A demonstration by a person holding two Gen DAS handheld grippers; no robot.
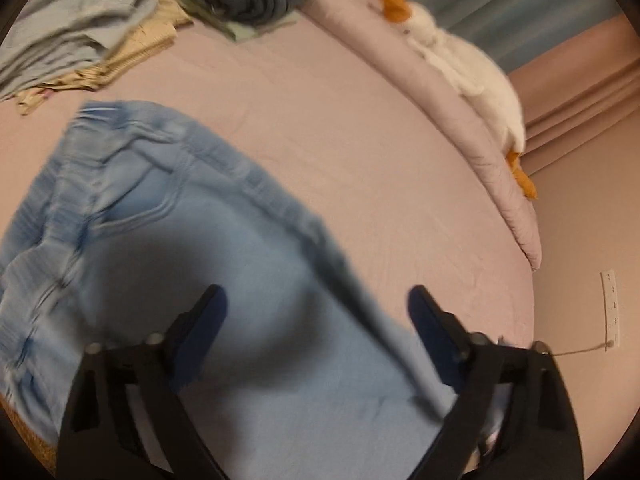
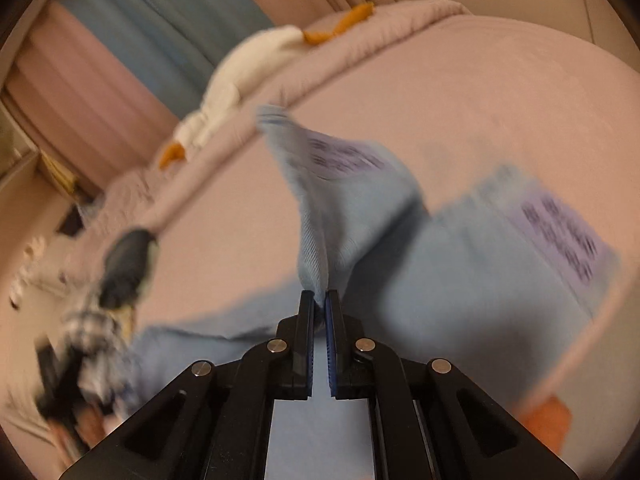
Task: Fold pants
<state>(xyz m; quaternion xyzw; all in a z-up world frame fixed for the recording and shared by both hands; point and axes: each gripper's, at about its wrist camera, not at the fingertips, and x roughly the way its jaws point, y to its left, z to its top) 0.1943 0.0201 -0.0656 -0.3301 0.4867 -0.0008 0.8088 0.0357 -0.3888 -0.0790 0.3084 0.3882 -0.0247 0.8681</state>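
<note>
A home bedroom: a bed [image 1: 320, 128] under a pink sheet, a rolled quilt [image 1: 472, 120] with a plush goose [image 1: 468, 60] along its far edge, curtains [image 2: 120, 40] behind, piled clothes [image 1: 92, 36].

The left gripper [image 1: 316, 304] pointed steeply downward with its jaws standing wide apart. Nothing was between the blue-faced pads [image 1: 424, 320], and neither fingertip touched anything. The black finger linkages filled the lower edge of the left wrist view.

The right gripper [image 2: 319, 298] also pointed downward at a slant. Its jaws were closed almost fully, the pads [image 2: 330, 340] pinching a raised fold of the light blue pants [image 2: 320, 240] at the fingertips. Both views were blurred by motion.
</note>
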